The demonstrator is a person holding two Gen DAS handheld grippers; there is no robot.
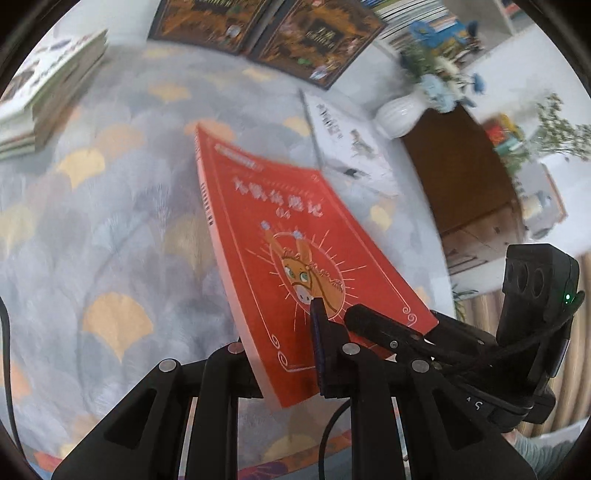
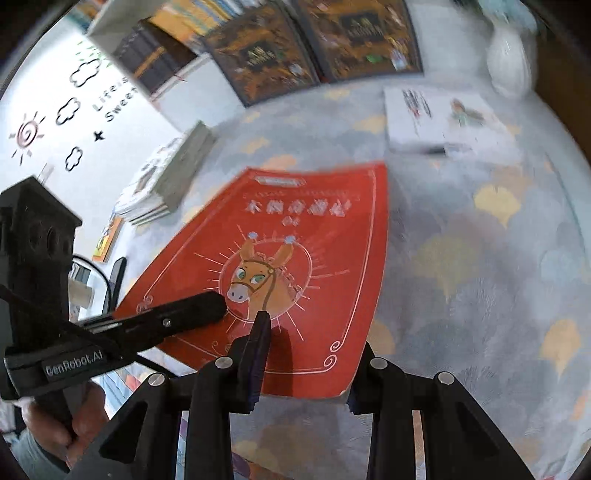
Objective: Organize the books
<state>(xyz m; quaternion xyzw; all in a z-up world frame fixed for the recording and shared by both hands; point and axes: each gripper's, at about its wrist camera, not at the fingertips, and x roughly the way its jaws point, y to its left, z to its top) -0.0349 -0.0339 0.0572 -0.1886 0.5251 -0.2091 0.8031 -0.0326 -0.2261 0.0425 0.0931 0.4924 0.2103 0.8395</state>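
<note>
A red book [image 1: 280,236] with a donkey's head on its cover hangs tilted above the table, held from its near edge by both grippers. My left gripper [image 1: 280,332] is shut on it, one finger [image 1: 317,332] lying on the cover and the other hidden under the book. In the right wrist view the red book [image 2: 295,229] sits between the fingers of my right gripper [image 2: 306,358], which is shut on its near edge, one finger [image 2: 258,350] on top and one below. Beside it, the left gripper [image 2: 199,306] grips the book's corner, with a hand [image 2: 81,417] on its handle.
A cloth with a ginkgo-leaf print [image 1: 110,229] covers the table. Two dark picture books [image 1: 266,33] lie at the far side, a white book [image 1: 347,144] to their right, a stack of books [image 1: 44,96] at the left. A white vase with blue flowers [image 1: 399,114] stands at the table's edge.
</note>
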